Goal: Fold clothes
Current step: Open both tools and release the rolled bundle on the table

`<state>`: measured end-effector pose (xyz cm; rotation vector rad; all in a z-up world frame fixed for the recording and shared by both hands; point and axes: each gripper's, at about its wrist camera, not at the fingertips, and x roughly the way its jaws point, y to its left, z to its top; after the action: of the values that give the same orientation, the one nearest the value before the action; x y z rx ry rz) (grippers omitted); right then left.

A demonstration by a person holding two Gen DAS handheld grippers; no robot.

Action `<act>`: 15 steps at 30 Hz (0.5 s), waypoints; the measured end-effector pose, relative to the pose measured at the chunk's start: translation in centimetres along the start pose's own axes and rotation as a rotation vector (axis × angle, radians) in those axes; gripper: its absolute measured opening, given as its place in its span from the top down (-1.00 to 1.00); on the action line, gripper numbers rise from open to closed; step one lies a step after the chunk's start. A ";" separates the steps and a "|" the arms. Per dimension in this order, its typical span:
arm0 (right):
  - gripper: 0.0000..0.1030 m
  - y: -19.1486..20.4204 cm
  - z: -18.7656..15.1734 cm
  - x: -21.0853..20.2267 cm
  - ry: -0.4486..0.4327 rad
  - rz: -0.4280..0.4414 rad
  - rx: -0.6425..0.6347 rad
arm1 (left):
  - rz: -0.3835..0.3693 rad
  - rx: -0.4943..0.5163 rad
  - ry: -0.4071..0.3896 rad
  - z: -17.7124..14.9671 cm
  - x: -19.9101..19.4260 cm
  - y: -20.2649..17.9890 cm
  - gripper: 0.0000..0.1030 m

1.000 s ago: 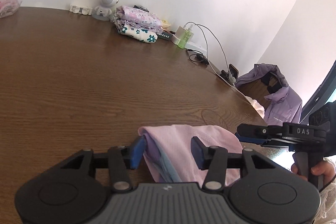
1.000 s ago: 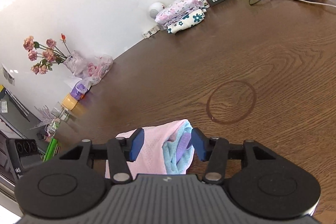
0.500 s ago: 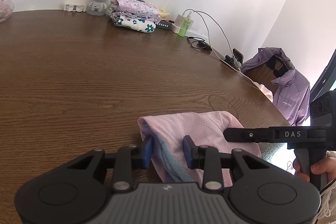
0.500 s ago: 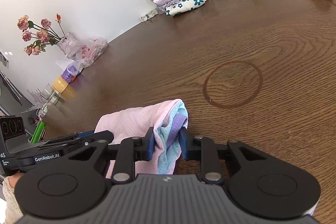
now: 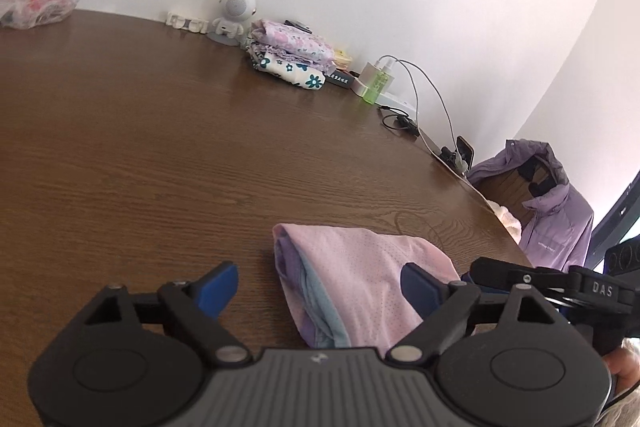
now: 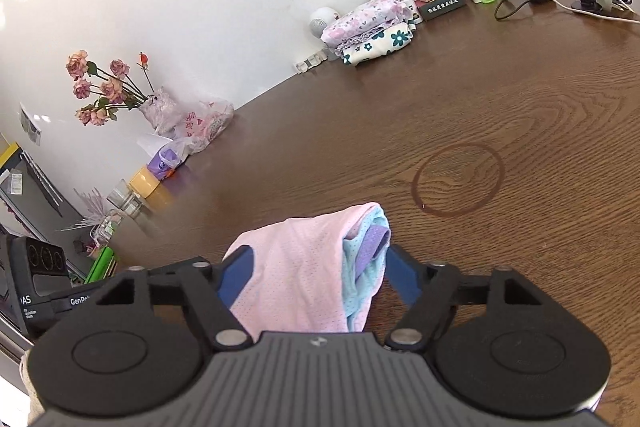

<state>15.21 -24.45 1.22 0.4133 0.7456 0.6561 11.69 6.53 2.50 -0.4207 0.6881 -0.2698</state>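
Observation:
A small folded pink garment (image 5: 360, 267) with light blue and purple layers at its edge lies on the brown wooden table (image 5: 160, 147), near its front edge. My left gripper (image 5: 320, 287) straddles the garment's left end. Its jaws are opening wide, and neither blue pad presses the cloth. My right gripper (image 6: 320, 279) straddles the other end of the garment (image 6: 304, 267); its jaws are opening too, with the cloth loose between the pads. The right gripper (image 5: 540, 283) also shows at the right of the left wrist view, held by a hand.
A stack of folded floral clothes (image 5: 288, 59) sits at the wall by a white speaker figure (image 5: 234, 13). A green bottle (image 5: 376, 87), cables and a phone on a stand (image 5: 464, 151) follow rightward. A purple jacket (image 5: 552, 211) hangs beyond the table. Flowers (image 6: 108, 91) stand left.
Both grippers squeezed the garment's ends half a second ago and have since opened wide. The garment now rests loose on the table. Both hands drew back slightly.

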 end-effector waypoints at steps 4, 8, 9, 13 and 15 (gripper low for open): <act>-0.99 1.3 -0.7 -0.7 -0.012 -0.012 -0.007 | -0.003 -0.064 -0.007 -0.7 -0.6 -0.5 -0.92; -0.99 2.1 -1.3 -0.6 -0.003 -0.003 -0.017 | 0.013 -0.099 -0.012 -0.8 -1.3 -0.7 -0.99; -0.99 2.1 -1.3 -0.6 0.002 -0.004 -0.020 | 0.018 -0.102 -0.016 -0.7 -1.4 -0.8 -1.00; -0.99 1.5 -1.1 -0.3 0.009 0.001 0.008 | 0.035 -0.118 -0.012 -0.3 -1.2 -0.5 -1.00; -0.99 1.0 -0.9 0.0 0.012 0.008 0.033 | 0.027 -0.137 0.012 -0.1 -0.5 -0.3 -1.00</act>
<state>14.18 -23.64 1.18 0.4430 0.7674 0.6548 11.18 6.44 2.83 -0.5401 0.7255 -0.2001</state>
